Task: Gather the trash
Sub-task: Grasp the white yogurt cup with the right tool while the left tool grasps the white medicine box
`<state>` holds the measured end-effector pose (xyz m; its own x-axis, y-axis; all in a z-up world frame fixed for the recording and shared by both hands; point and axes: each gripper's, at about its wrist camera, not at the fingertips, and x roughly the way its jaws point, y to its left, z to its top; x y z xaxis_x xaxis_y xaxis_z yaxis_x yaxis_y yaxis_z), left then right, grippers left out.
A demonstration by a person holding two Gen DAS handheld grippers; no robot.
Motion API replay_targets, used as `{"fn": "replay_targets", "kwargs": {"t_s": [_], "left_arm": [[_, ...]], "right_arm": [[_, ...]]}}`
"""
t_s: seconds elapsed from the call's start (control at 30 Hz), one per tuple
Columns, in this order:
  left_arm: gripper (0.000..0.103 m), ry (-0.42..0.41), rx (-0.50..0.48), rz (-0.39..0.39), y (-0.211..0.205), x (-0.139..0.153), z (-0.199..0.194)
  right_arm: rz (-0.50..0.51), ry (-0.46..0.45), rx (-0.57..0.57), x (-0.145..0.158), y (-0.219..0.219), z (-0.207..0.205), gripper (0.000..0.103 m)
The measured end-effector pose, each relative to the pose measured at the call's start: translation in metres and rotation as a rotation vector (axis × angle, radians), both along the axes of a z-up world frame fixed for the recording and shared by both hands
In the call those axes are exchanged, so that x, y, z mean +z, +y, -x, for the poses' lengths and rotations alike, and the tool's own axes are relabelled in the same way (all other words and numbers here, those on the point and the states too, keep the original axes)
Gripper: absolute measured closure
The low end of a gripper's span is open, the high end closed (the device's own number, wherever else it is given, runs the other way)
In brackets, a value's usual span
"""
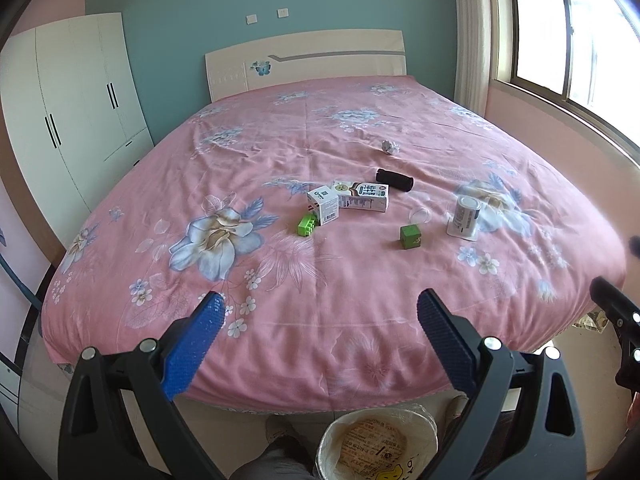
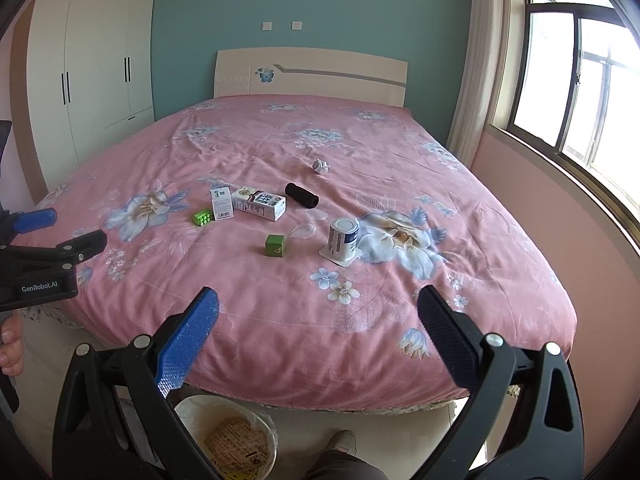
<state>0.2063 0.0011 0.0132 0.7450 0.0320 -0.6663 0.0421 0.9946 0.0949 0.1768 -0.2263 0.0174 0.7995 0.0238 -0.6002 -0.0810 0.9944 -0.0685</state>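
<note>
On the pink floral bed (image 1: 304, 320) (image 2: 280, 344) lie a milk carton (image 1: 362, 196) (image 2: 259, 203), a small white box (image 1: 322, 204) (image 2: 221, 203), a crumpled paper ball (image 1: 390, 146) (image 2: 320, 166), a white can (image 1: 464, 217) (image 2: 342, 240), a black roll (image 1: 394, 179) (image 2: 301, 195), a green brick (image 1: 306, 225) (image 2: 201, 216) and a green cube (image 1: 411, 237) (image 2: 275, 246). A lined bin (image 1: 376, 442) (image 2: 228, 438) stands on the floor at the bed's foot. My left gripper (image 1: 320, 302) and right gripper (image 2: 318, 300) are open and empty, above the bed's near edge.
A white wardrobe (image 1: 72, 112) (image 2: 92, 76) stands at the left. A window (image 1: 576, 28) (image 2: 580, 88) is on the right wall. The headboard (image 1: 308, 60) is at the far end. The person's shoe (image 2: 344, 442) is beside the bin. The left gripper's body (image 2: 40, 264) shows at the right wrist view's left edge.
</note>
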Motion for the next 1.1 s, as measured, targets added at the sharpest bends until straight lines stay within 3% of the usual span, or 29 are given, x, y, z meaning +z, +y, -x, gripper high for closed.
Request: {"fn": "replay_targets", "kwargs": {"t_s": [0.57,0.7,1.1], "left_arm": [[0.005,0.067,0.006,-0.022,0.001,-0.057,-0.165],[0.005,0.096,0.007,-0.056,-0.002,-0.078,-0.202],[0.005,0.167,0.067,-0.041,0.001,-0.143,-0.301]], "right_arm": [[0.006,0.083,-0.082,-0.049,-0.023,-0.143,0.006],[-0.001,0.117,-0.091,-0.07,-0.024,-0.177,0.006],[0.059,0.175,-0.104,-0.141,-0.012,-0.264,0.006]]}}
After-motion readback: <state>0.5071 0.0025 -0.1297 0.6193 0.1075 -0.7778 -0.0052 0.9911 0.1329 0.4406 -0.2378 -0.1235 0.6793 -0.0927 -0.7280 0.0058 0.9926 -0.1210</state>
